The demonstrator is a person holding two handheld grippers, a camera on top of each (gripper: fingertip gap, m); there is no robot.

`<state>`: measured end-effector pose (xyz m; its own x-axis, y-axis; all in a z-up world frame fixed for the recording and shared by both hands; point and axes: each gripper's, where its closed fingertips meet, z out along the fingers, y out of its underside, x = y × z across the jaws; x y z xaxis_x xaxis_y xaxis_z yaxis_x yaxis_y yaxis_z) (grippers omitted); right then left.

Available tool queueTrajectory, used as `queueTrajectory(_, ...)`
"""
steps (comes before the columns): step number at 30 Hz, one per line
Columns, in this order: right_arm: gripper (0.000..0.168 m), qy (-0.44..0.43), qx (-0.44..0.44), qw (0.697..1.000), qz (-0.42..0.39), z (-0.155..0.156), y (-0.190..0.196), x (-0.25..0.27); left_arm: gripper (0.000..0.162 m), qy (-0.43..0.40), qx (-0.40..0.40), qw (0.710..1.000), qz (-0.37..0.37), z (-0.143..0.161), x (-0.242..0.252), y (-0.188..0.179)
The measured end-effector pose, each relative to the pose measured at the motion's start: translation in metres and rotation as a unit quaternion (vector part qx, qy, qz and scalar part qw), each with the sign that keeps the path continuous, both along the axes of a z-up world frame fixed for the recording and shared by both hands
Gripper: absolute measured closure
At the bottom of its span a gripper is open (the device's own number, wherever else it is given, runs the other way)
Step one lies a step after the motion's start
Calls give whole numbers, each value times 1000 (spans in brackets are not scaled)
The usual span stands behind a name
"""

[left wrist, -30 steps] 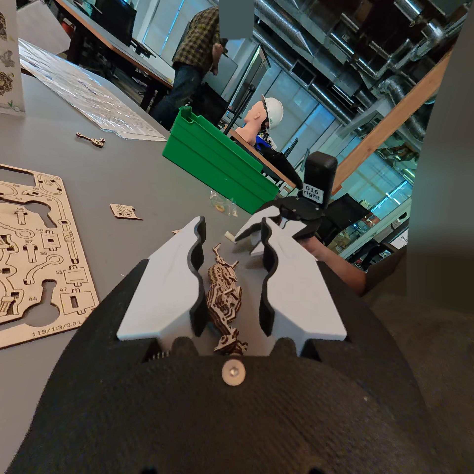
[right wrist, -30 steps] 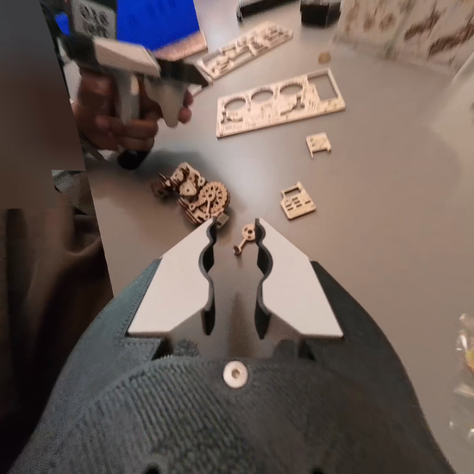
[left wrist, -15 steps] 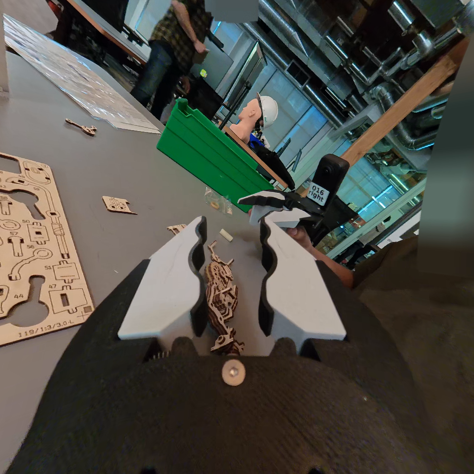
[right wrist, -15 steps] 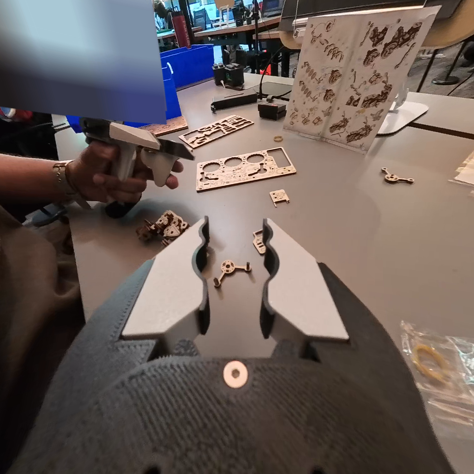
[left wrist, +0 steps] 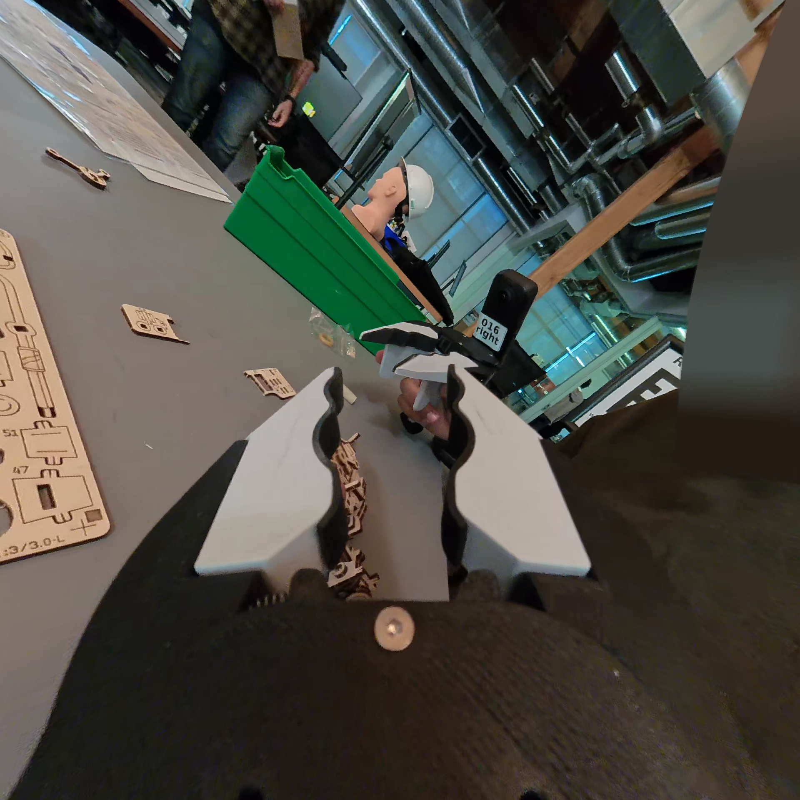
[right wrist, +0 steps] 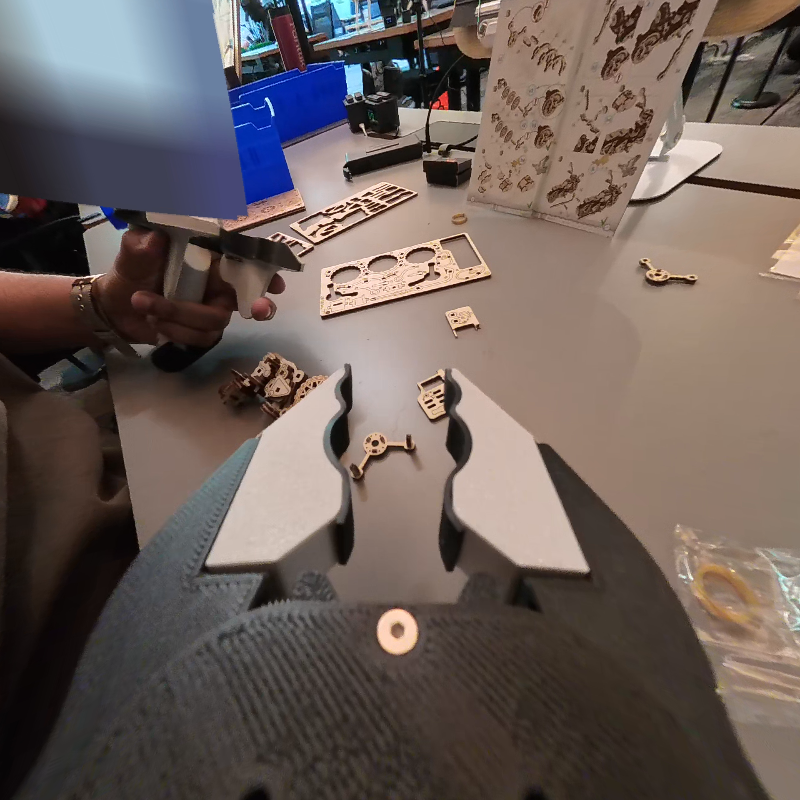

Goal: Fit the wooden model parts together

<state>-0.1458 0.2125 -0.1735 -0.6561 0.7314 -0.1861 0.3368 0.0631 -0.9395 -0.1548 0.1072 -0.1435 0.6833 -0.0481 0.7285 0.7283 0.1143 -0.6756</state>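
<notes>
The part-built wooden model (left wrist: 351, 489) lies on the grey table, seen between my left gripper's (left wrist: 391, 376) open fingers and close to the left one. In the right wrist view the model (right wrist: 268, 387) lies at the left, with the hand-held left gripper (right wrist: 290, 259) above and behind it. My right gripper (right wrist: 397, 374) is open and empty, held above a small three-armed wooden piece (right wrist: 379, 448) that shows between its fingers. A small slotted wooden plate (right wrist: 430, 398) lies by the right fingertip. The right gripper (left wrist: 383, 353) also shows beyond the left one.
A punched wooden sheet (right wrist: 402, 277), a second sheet (right wrist: 353, 210), a small plate (right wrist: 463, 318) and another three-armed piece (right wrist: 666, 275) lie farther out. An instruction sheet (right wrist: 562, 108) stands at the back. A bag with a rubber band (right wrist: 727, 593) is at right, a green bin (left wrist: 311, 259) beyond. Across from one pair of fingers to the other is roughly 12 centimetres. The small slotted wooden plate (right wrist: 430, 398) sits 8 centimetres or so from the ends of my right fingers. It is also in sight in the left wrist view (left wrist: 279, 387).
My right gripper has tilted up, its jaws have opened wider, and the three-armed piece now shows deeper between its fingers. My left gripper has opened slightly and shifted right of the model.
</notes>
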Motion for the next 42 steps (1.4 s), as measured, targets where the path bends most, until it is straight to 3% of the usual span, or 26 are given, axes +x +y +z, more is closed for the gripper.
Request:
queueTrajectory(4, 126, -3, -10, 1000, 6, 1, -1, 0, 112, 6, 1, 1000, 7, 1, -2, -2)
queueTrajectory(6, 126, 0, -18, 1000, 6, 4, -1, 1, 95, 20, 11, 1000, 9, 8, -5, -6)
queueTrajectory(8, 125, 2, -18, 1000, 3, 4, 1, 1, 91, 50, -10, 999, 13, 8, -13, -13)
queueTrajectory(13, 125, -2, 3, 1000, 3, -1, 2, 1, 104, 142, -104, 980, 88, -13, -47, -32)
queueTrajectory(18, 126, -6, 15, 1000, 8, -5, -1, 2, 108, 167, -139, 972, 90, -21, -43, -25)
queueTrajectory(42, 130, -24, 19, 1000, 3, -12, -1, -1, 109, 164, -157, 969, 101, -25, -47, -24)
